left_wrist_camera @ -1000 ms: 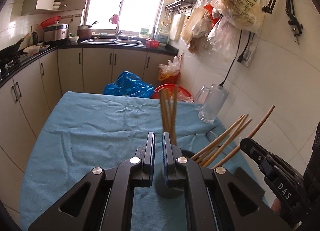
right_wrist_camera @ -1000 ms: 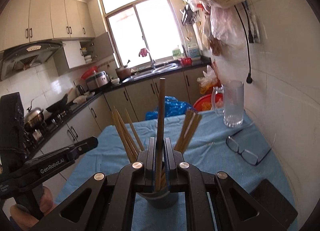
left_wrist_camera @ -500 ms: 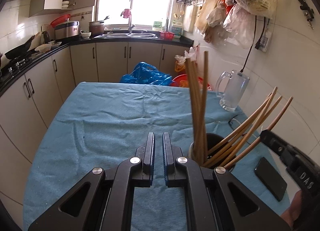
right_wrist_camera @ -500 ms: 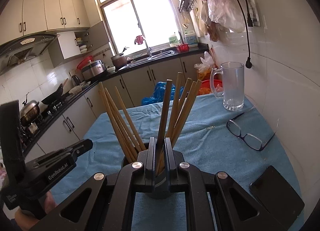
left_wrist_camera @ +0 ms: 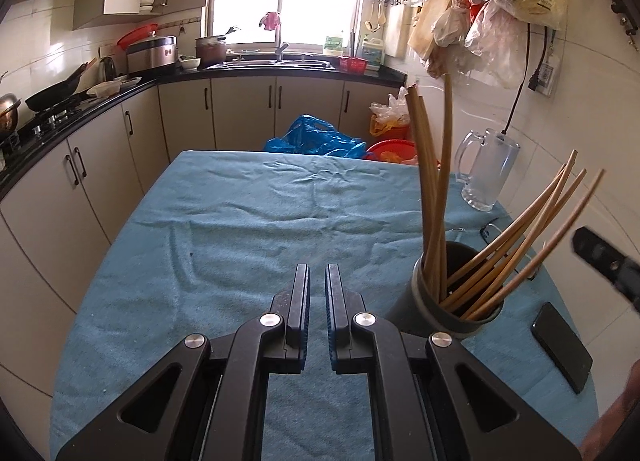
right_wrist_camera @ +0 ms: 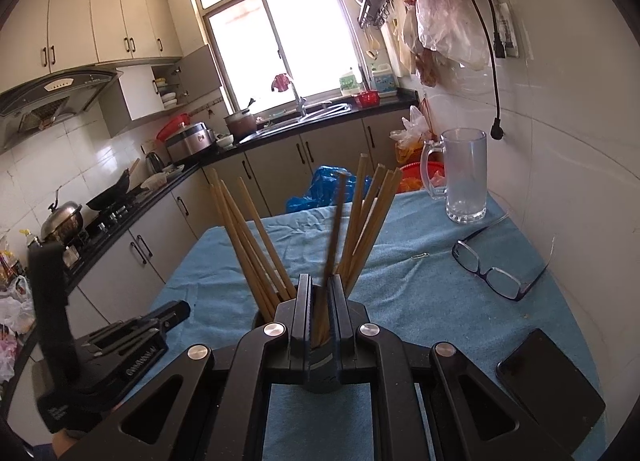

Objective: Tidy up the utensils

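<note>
A dark grey holder [left_wrist_camera: 440, 317] stands on the blue cloth with several wooden chopsticks [left_wrist_camera: 434, 189] in it, some upright and some leaning right. My left gripper [left_wrist_camera: 317, 273] is shut and holds nothing, hanging over bare cloth just left of the holder. In the right wrist view my right gripper [right_wrist_camera: 319, 289] sits right over the holder [right_wrist_camera: 322, 371], shut on one chopstick [right_wrist_camera: 335, 237] that rises blurred between the jaws, its lower end down in the holder. Other chopsticks [right_wrist_camera: 244, 237] fan out on both sides. The left gripper's body [right_wrist_camera: 132, 333] shows at lower left.
A glass mug [right_wrist_camera: 466, 177] stands at the table's far right by the tiled wall. Glasses [right_wrist_camera: 492, 271] and a black phone [right_wrist_camera: 552, 385] lie on the cloth [left_wrist_camera: 240, 229] right of the holder. Kitchen cabinets run along the left and back.
The left gripper has moved left and sunk, so the holder went from straight ahead of its jaws to their right. The right gripper stays over the holder, still shut on its chopstick.
</note>
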A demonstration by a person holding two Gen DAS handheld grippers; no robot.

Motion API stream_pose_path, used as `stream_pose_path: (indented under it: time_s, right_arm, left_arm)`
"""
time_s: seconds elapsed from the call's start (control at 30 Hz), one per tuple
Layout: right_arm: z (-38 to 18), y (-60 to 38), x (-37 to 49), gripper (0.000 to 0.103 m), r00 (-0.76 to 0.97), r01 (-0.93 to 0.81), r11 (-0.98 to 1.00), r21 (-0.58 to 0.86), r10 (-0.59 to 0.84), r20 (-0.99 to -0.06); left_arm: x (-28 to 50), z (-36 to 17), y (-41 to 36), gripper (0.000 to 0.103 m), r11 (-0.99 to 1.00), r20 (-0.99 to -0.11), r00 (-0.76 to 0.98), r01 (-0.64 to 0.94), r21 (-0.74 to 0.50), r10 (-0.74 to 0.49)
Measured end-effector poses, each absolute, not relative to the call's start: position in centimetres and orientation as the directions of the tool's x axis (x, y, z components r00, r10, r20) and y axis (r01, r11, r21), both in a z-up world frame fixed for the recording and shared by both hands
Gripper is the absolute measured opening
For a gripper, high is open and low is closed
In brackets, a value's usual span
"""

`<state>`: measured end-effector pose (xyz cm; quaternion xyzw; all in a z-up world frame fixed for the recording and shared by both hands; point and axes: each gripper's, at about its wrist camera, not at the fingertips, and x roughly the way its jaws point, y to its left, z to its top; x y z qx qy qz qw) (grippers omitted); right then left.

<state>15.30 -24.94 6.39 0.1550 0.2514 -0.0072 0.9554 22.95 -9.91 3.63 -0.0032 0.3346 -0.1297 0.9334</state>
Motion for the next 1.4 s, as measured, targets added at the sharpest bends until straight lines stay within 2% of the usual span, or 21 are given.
stream_pose_path:
  time_s: [0.1, 0.17, 0.23, 0.27, 0.33, 0.5, 0.73, 0.9, 1.0, 1.17, 1.4]
  right_arm:
    - [7.2, -24.9, 14.0, 0.013, 0.884, 0.088, 0.955, 0.283, 0.056, -0.463]
    - [7.6, -24.8, 12.9, 0.020, 0.890, 0.091, 0.958, 0.270, 0.044, -0.454]
    - [7.7, -24.8, 11.7, 0.040, 0.893, 0.100, 0.962, 0.254, 0.026, -0.450]
    - [7.7, -24.8, 11.1, 0.046, 0.893, 0.107, 0.964, 0.245, 0.015, -0.449]
    - [7.3, -24.6, 9.4, 0.063, 0.890, 0.136, 0.969, 0.208, -0.027, -0.454]
    - [5.5, -23.6, 6.4, 0.084, 0.861, 0.201, 0.974, 0.102, -0.126, -0.493]
    - [3.3, -21.4, 2.8, 0.094, 0.801, 0.280, 0.960, -0.022, -0.247, -0.546]
    - [2.0, -20.0, 1.8, 0.095, 0.760, 0.297, 0.951, -0.090, -0.293, -0.580]
    - [1.6, -19.9, 1.1, 0.095, 0.748, 0.294, 0.953, -0.075, -0.279, -0.603]
    - [1.6, -19.4, -0.2, 0.095, 0.743, 0.306, 0.948, -0.091, -0.297, -0.599]
    - [1.4, -19.3, -0.9, 0.095, 0.729, 0.314, 0.945, -0.097, -0.305, -0.613]
  left_arm:
    - [22.3, 3.7, -9.5, 0.012, 0.971, -0.619, 0.751, 0.227, -0.082, -0.228]
    - [21.6, 3.8, -9.1, 0.026, 0.974, -0.614, 0.760, 0.212, -0.074, -0.212]
    - [20.9, 3.9, -8.6, 0.049, 0.978, -0.605, 0.771, 0.197, -0.072, -0.200]
    - [20.0, 4.1, -8.1, 0.054, 0.981, -0.592, 0.784, 0.183, -0.068, -0.187]
    - [18.9, 4.2, -7.6, 0.079, 0.985, -0.584, 0.796, 0.163, -0.050, -0.161]
    - [14.5, 4.2, -5.5, 0.097, 0.994, -0.544, 0.835, 0.107, 0.001, -0.089]
    - [9.2, 3.6, -3.2, 0.103, 0.991, -0.513, 0.855, -0.007, 0.131, 0.073]
    - [7.3, 2.8, -2.3, 0.103, 0.987, -0.554, 0.826, -0.019, 0.162, 0.107]
    - [6.8, 2.0, -2.4, 0.103, 0.977, -0.587, 0.794, -0.037, 0.210, 0.156]
    - [5.6, 1.4, -1.9, 0.103, 0.971, -0.614, 0.761, -0.085, 0.224, 0.209]
    - [4.3, 1.1, -2.0, 0.103, 0.960, -0.587, 0.773, -0.099, 0.263, 0.241]
